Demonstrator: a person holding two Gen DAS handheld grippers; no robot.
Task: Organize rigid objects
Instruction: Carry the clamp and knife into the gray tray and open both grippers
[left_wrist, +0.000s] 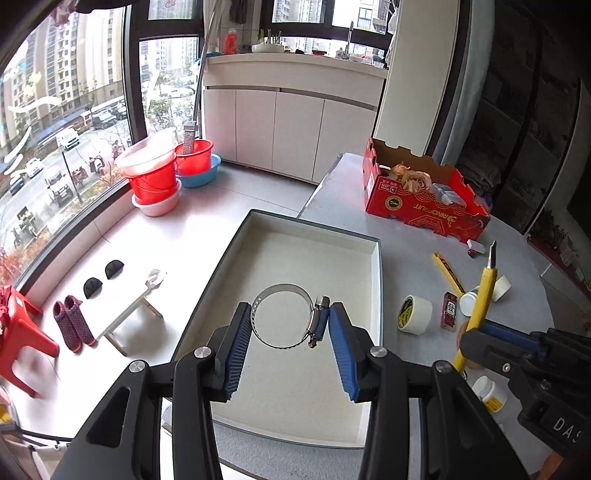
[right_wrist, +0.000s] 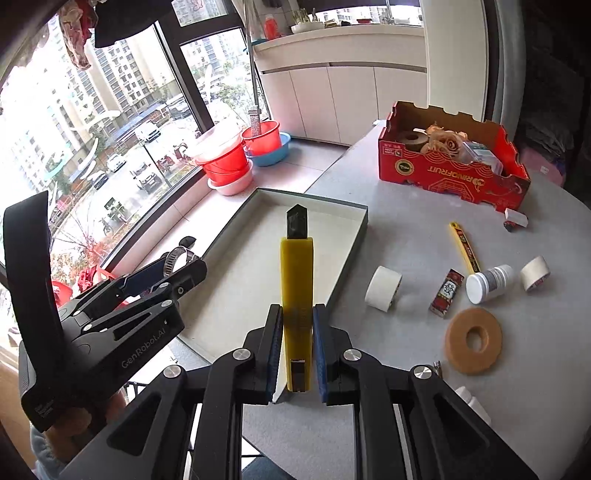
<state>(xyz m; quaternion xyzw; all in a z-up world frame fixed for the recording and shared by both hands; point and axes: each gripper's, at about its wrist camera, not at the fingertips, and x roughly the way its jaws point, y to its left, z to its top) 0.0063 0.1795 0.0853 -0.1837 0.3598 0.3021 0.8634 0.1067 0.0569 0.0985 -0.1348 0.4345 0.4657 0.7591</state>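
Note:
My left gripper (left_wrist: 291, 317) is shut on a metal hose clamp (left_wrist: 284, 319), held above a shallow white tray (left_wrist: 375, 295) with a dark rim. The clamp's screw housing presses against the right blue pad (left_wrist: 341, 343). In the right wrist view my right gripper (right_wrist: 297, 314) is shut on a yellow utility knife (right_wrist: 297, 295). Its dark blade (right_wrist: 296, 221) points away over the same tray (right_wrist: 354, 236). The left gripper (right_wrist: 177, 273) with the clamp appears at the left of that view. The right gripper with the knife (left_wrist: 484, 295) shows at the right of the left wrist view.
On the grey table (right_wrist: 406, 229) lie a white tape roll (right_wrist: 383, 290), a tan ring (right_wrist: 473, 341), a small red box (right_wrist: 446, 293), a white bottle (right_wrist: 489, 282), a second tape roll (right_wrist: 535, 274), a yellow strip (right_wrist: 464, 247) and a red cardboard box (right_wrist: 450, 173). Red buckets (right_wrist: 225, 162) stand on the floor.

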